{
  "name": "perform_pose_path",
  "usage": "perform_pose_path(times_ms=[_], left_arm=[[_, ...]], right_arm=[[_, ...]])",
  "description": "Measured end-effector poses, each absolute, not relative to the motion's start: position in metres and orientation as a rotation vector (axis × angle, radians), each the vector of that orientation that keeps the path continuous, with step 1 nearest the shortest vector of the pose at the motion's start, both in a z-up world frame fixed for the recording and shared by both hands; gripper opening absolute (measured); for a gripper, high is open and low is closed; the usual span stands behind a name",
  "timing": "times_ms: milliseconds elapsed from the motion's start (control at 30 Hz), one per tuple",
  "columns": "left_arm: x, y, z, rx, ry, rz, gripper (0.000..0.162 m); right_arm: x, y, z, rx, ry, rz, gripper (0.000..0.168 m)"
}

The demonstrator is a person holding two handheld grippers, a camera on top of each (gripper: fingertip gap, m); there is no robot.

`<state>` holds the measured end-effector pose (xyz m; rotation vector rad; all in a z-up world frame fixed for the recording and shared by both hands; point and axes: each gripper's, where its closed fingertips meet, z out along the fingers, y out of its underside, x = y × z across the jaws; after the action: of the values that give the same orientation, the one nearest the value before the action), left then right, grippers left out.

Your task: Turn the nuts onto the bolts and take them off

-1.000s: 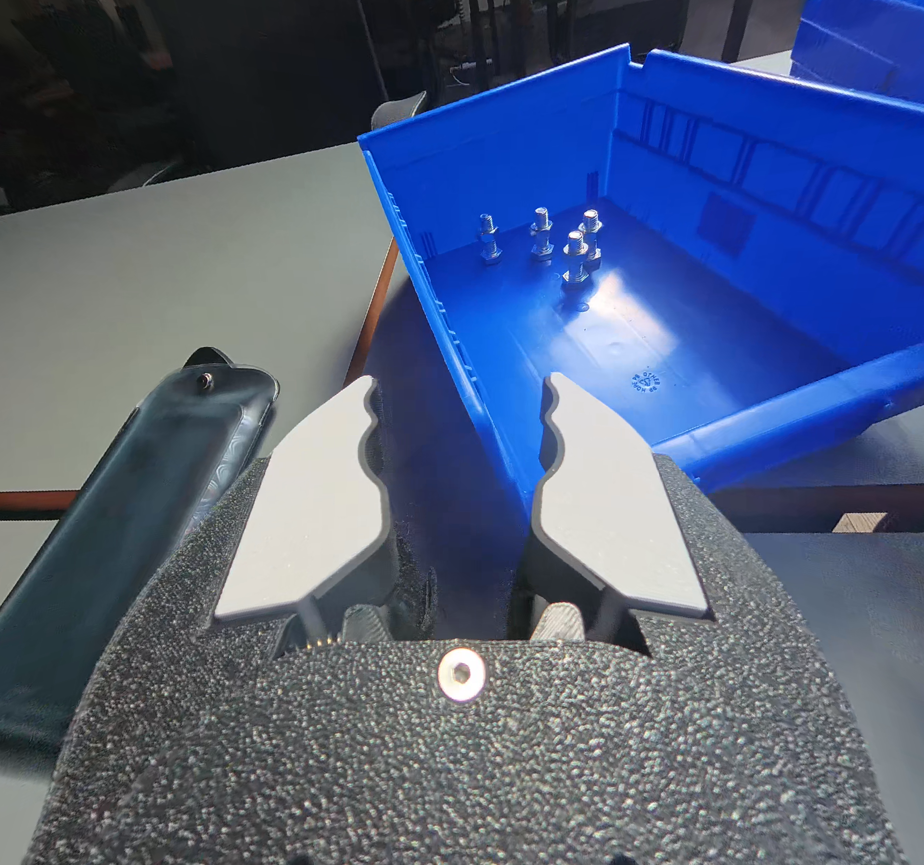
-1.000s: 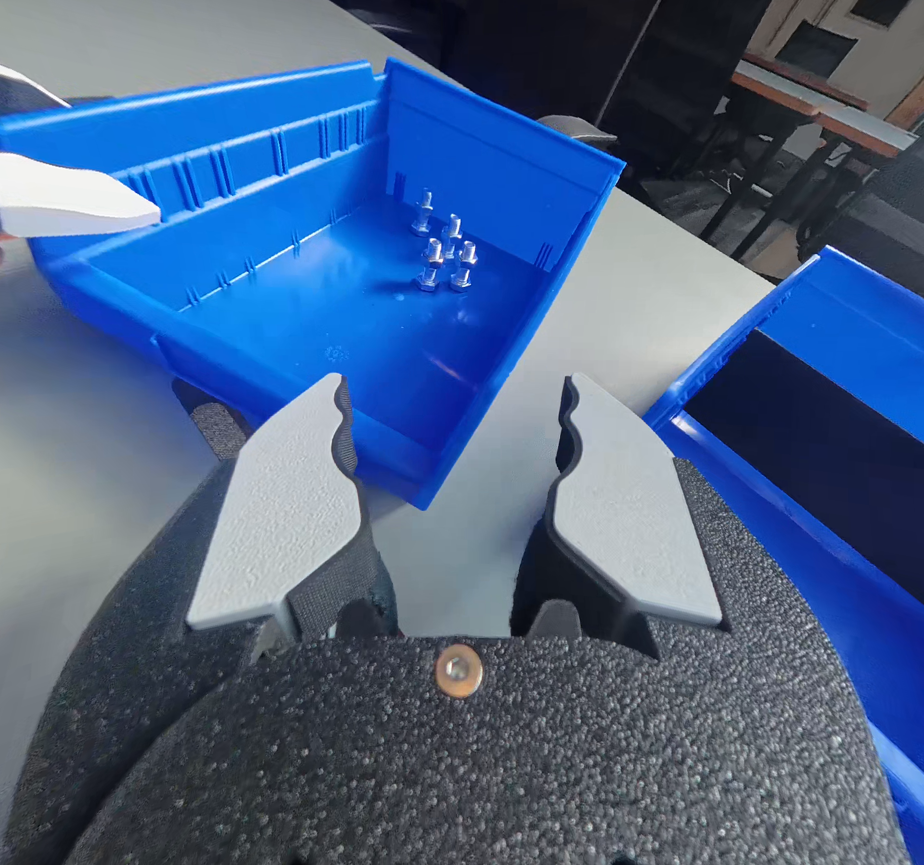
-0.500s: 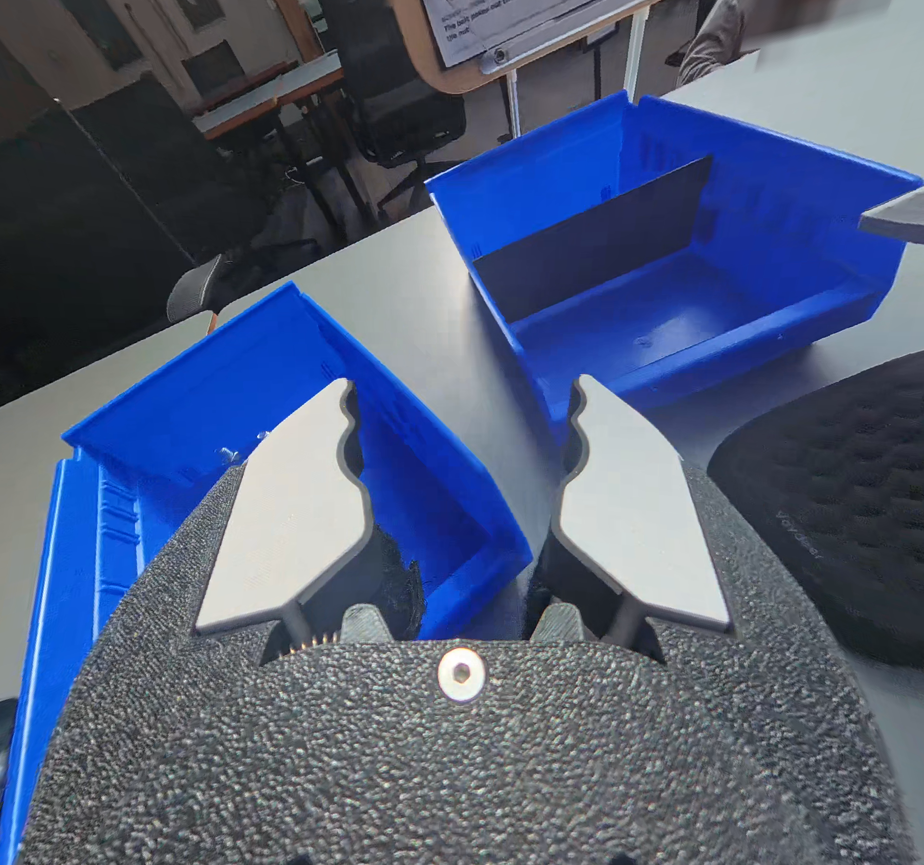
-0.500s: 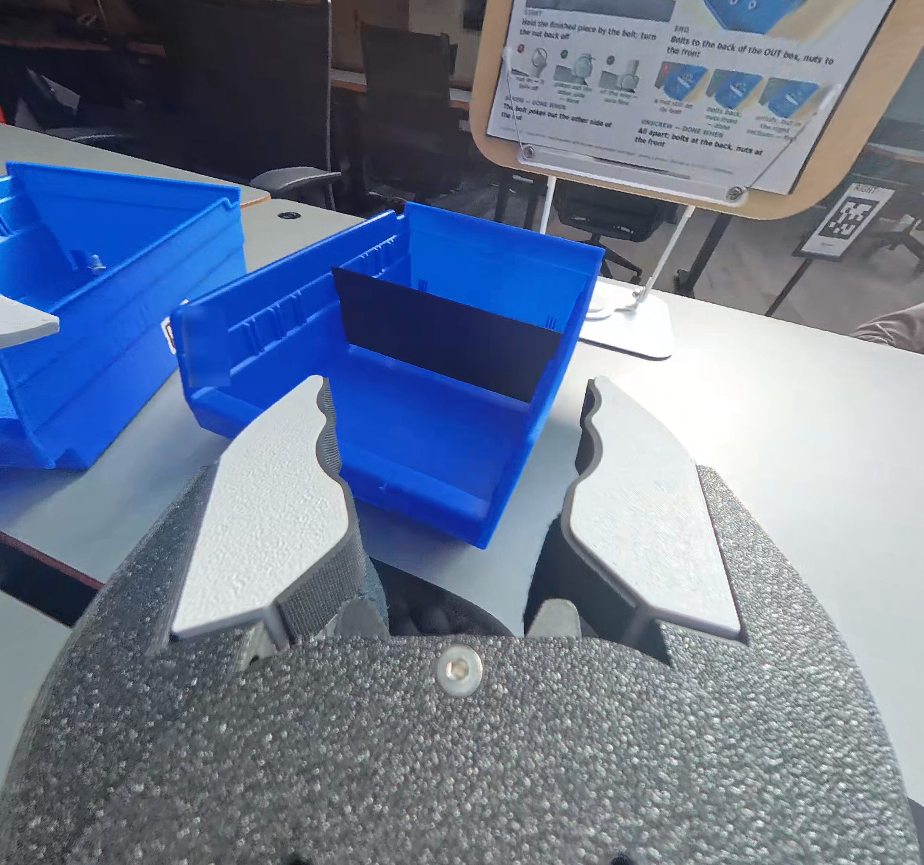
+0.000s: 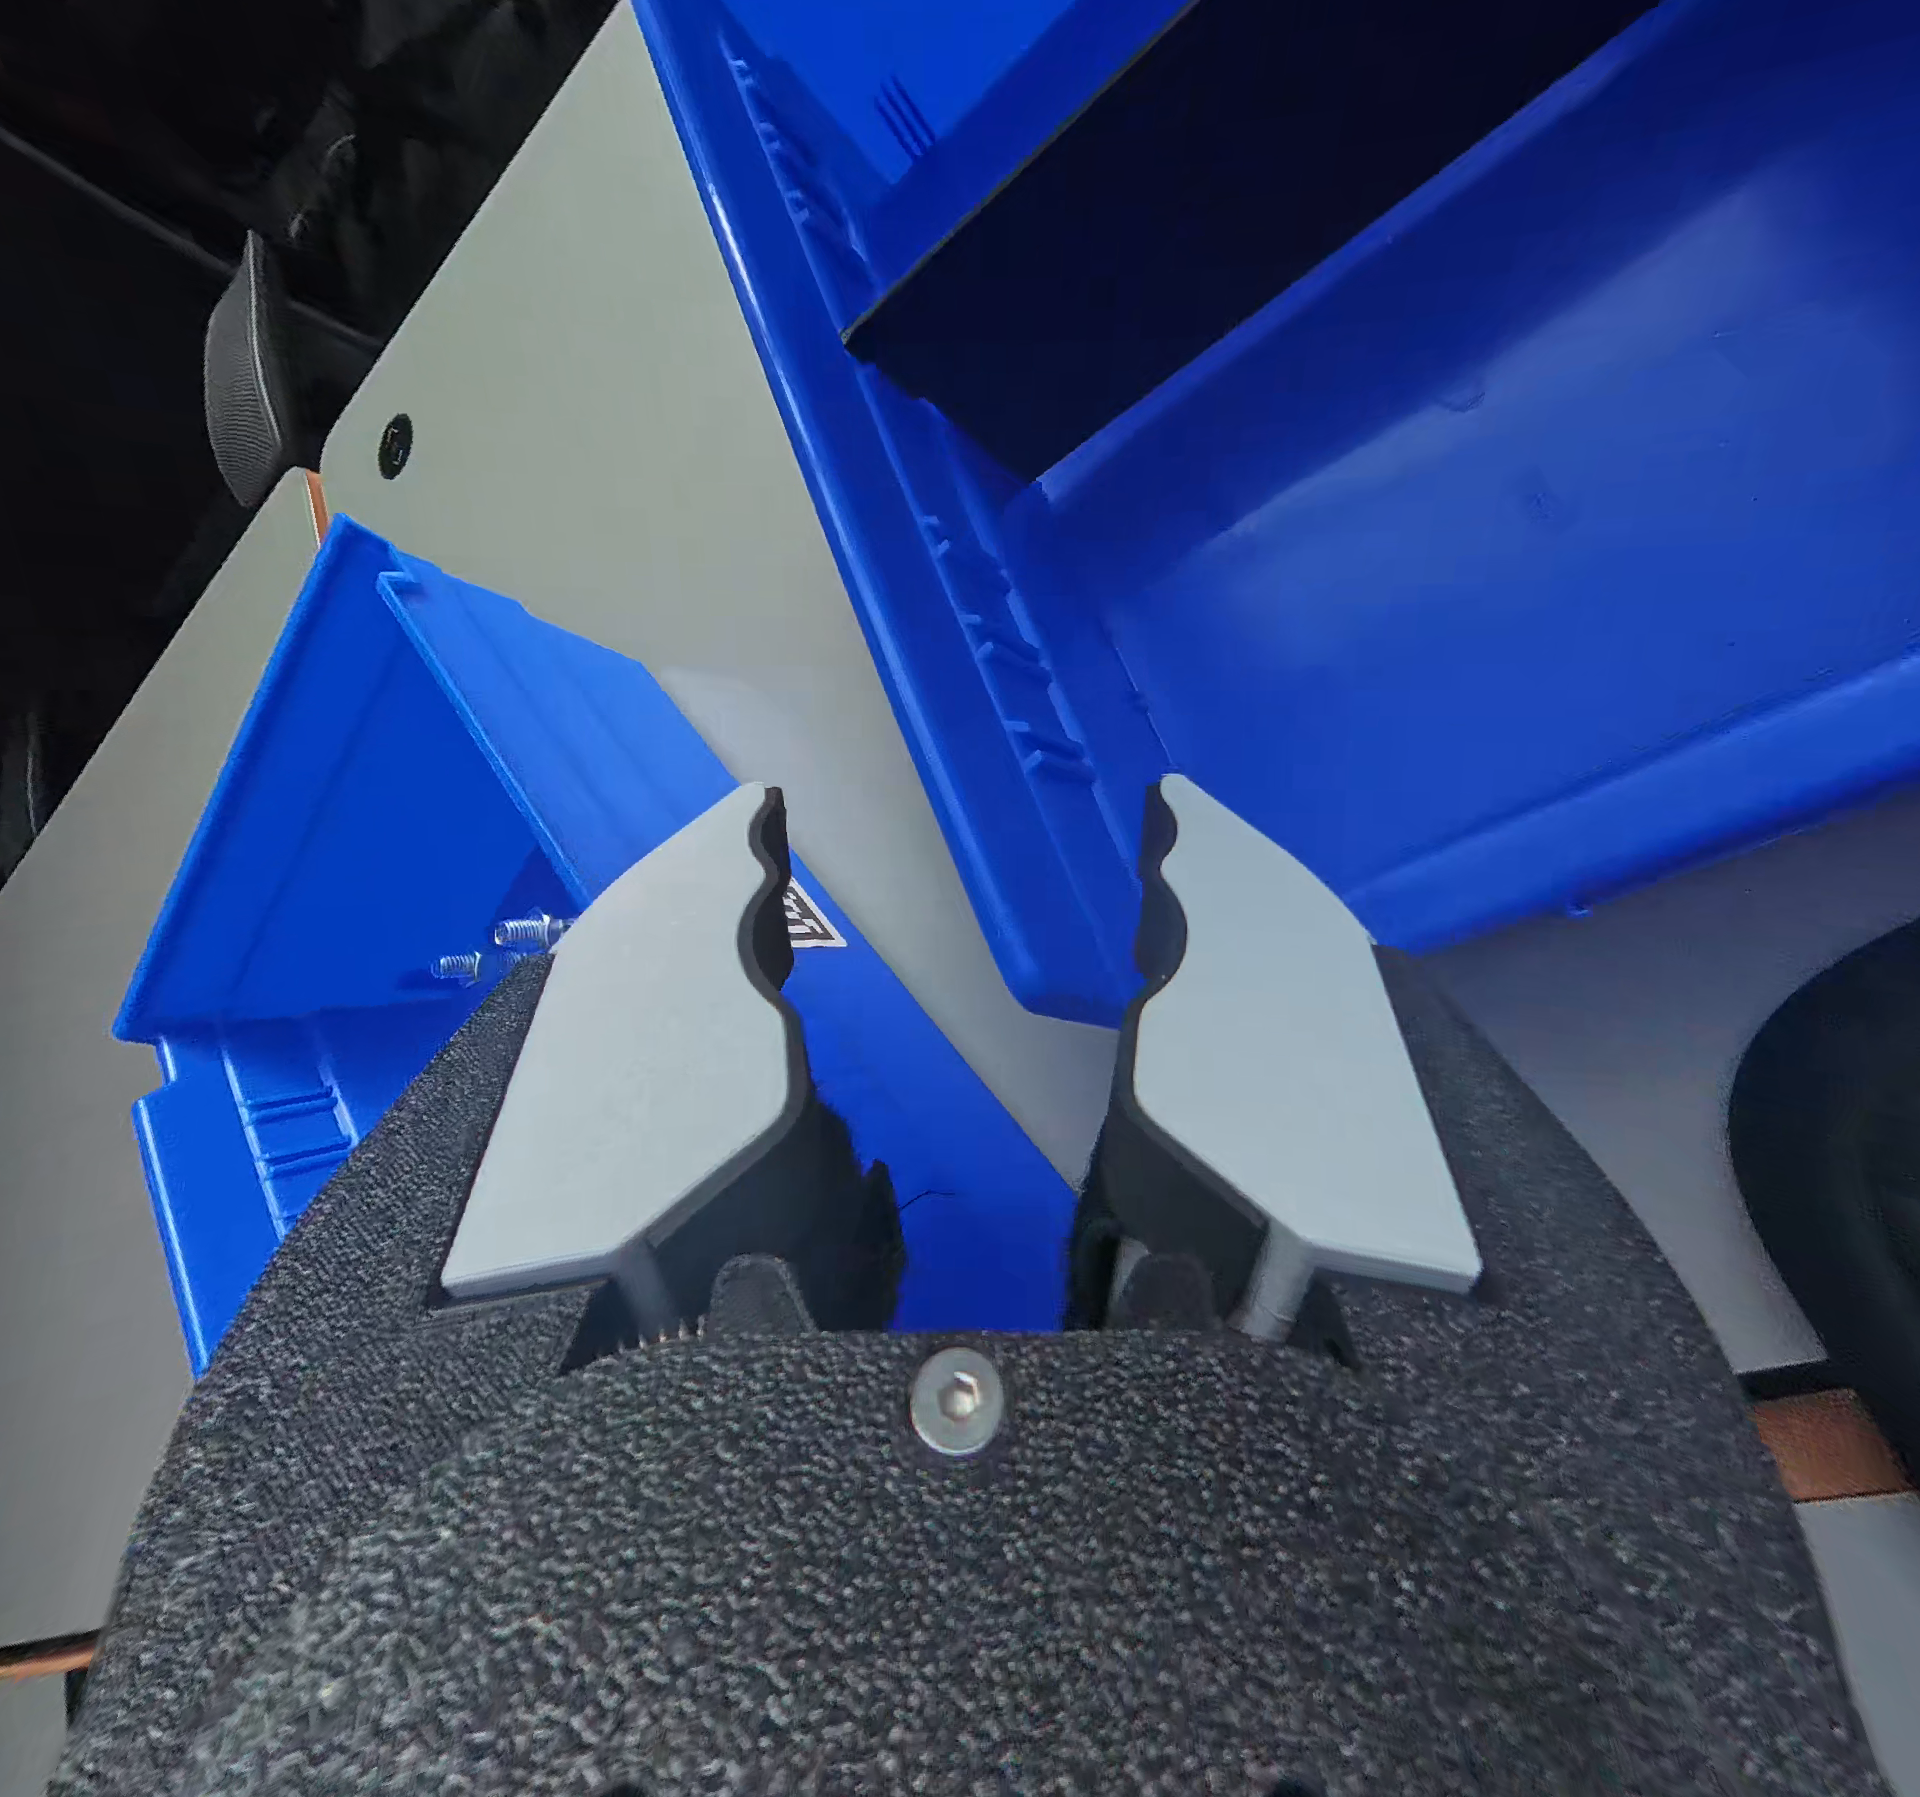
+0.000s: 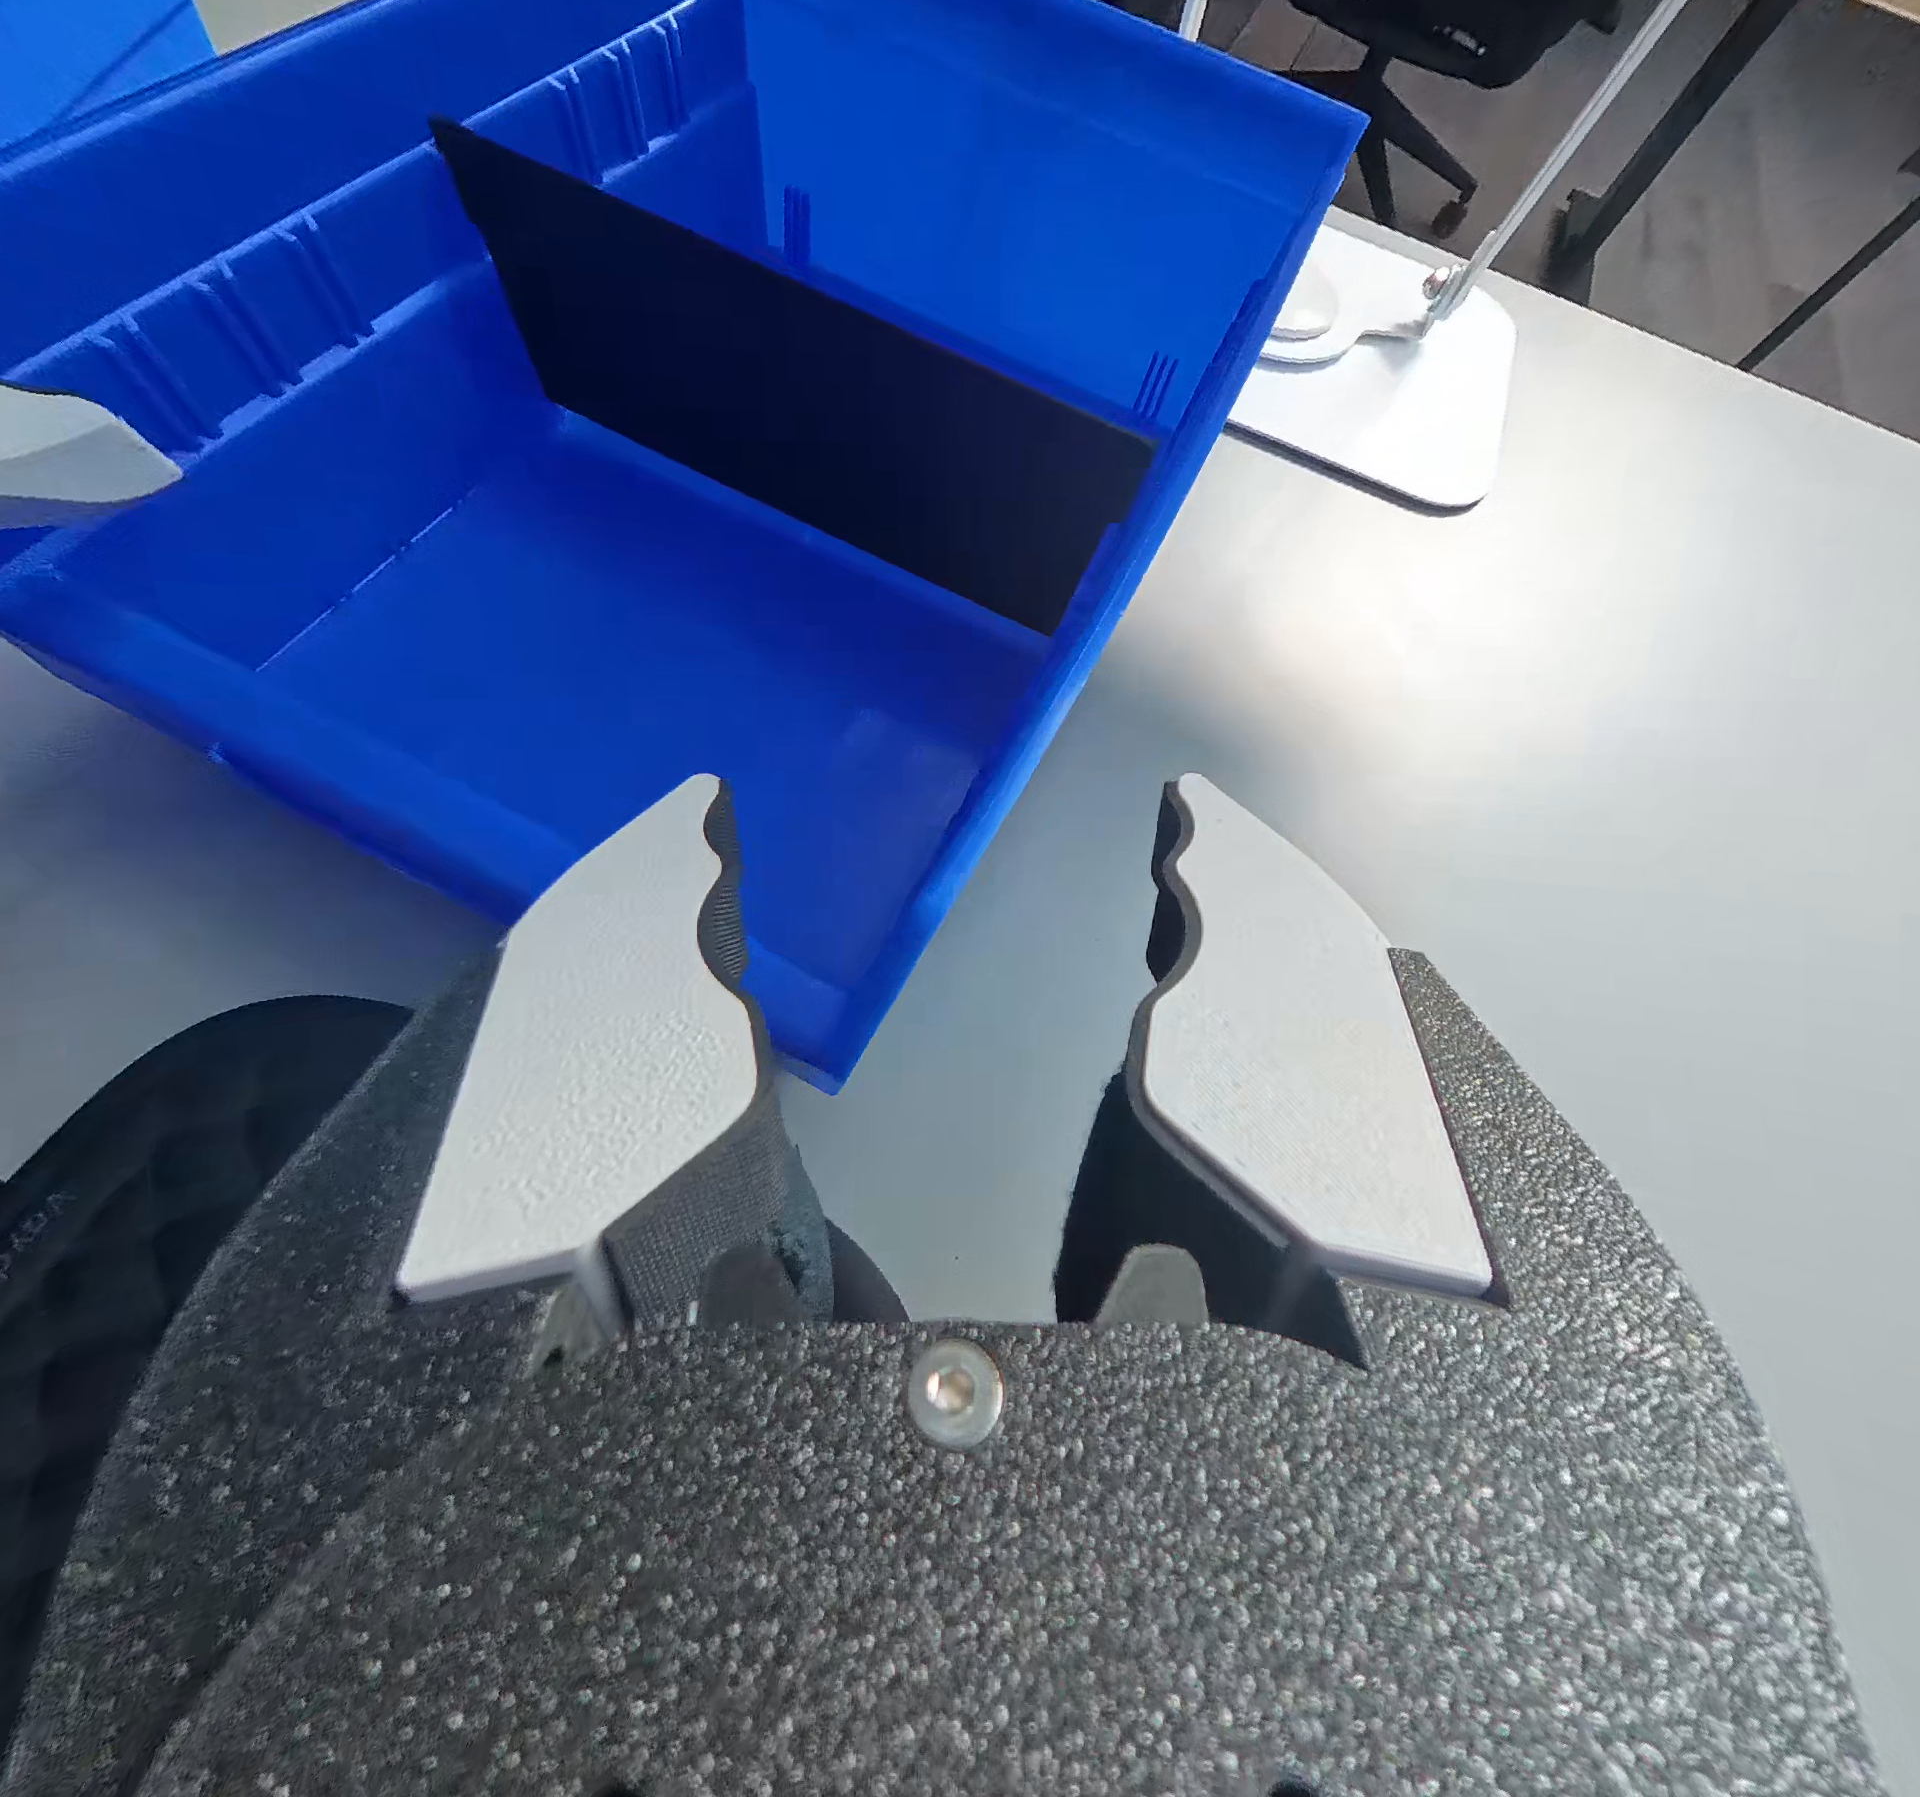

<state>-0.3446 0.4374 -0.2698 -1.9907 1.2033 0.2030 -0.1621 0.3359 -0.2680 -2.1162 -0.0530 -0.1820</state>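
My left gripper (image 5: pixel 961 812) is open and empty, hanging over the gap between two blue bins. The left blue bin (image 5: pixel 343 812) holds silver bolts with nuts (image 5: pixel 499 947); only two threaded ends show past my left finger. The divided blue bin (image 5: pixel 1507 552) with a black divider (image 5: pixel 1299 189) fills the upper right. My right gripper (image 6: pixel 951 802) is open and empty, just in front of the near right corner of the divided blue bin (image 6: pixel 582 687). Its black divider (image 6: pixel 810 397) splits it into two compartments, and no parts show in them. The left gripper's fingertip (image 6: pixel 73 459) shows at the far left.
Grey table (image 6: pixel 1507 760) carries both bins. A black padded mat (image 6: pixel 125 1176) lies at the near left, also at the right edge in the left wrist view (image 5: pixel 1849 1124). A white stand base (image 6: pixel 1392 376) sits behind the divided bin. Chairs stand beyond the table.
Both grippers swung from the bin with the bolts to the divided bin and came closer to it. The left view is now tilted. Both grippers stayed open.
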Motion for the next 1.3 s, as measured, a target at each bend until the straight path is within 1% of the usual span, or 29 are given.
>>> perform_pose_path(times_ms=[67, 100, 133, 167, 200, 267, 333, 433, 600, 767, 933, 1300], left_arm=[[-0.346, 0.44, -0.279, -2.014, 1.23, 0.245, 0.059], [-0.347, 0.439, -0.284, -2.031, 1.256, 0.264, 0.054], [-0.343, 0.437, -0.286, -2.024, 1.275, 0.254, 0.041], [-0.342, 0.438, -0.283, -1.99, 1.278, 0.276, 0.029], [-0.342, 0.438, -0.282, -1.98, 1.28, 0.298, 0.028], [-0.338, 0.434, -0.281, -1.98, 1.291, 0.251, 0.023], [-0.329, 0.427, -0.276, -1.952, 1.299, 0.142, 0.017], [-0.32, 0.42, -0.26, -1.853, 1.262, 0.076, 0.013], [-0.298, 0.406, -0.231, -1.724, 1.227, 0.036, 0.012], [-0.248, 0.379, -0.205, -1.598, 1.216, -0.067, 0.013], [-0.18, 0.35, -0.209, -1.554, 1.284, -0.135, 0.013], [-0.045, 0.296, -0.234, -1.473, 1.437, -0.303, 0.015]], right_arm=[[-0.163, 0.339, -0.277, -2.178, -0.074, -0.187, 0.069], [-0.164, 0.34, -0.283, -2.21, -0.093, -0.187, 0.062], [-0.166, 0.339, -0.288, -2.241, -0.118, -0.195, 0.048], [-0.166, 0.339, -0.291, -2.262, -0.15, -0.222, 0.029], [-0.161, 0.339, -0.293, -2.268, -0.165, -0.304, 0.019], [-0.152, 0.337, -0.291, -2.266, -0.203, -0.445, 0.014], [-0.144, 0.336, -0.289, -2.231, -0.223, -0.523, 0.012], [-0.139, 0.331, -0.282, -2.179, -0.186, -0.463, 0.011], [-0.12, 0.31, -0.257, -2.116, -0.166, -0.518, 0.011], [-0.076, 0.272, -0.232, -2.063, -0.1, -0.597, 0.011], [-0.014, 0.232, -0.227, -2.073, -0.04, -0.669, 0.01], [0.099, 0.153, -0.24, -2.127, 0.12, -0.799, 0.01]])
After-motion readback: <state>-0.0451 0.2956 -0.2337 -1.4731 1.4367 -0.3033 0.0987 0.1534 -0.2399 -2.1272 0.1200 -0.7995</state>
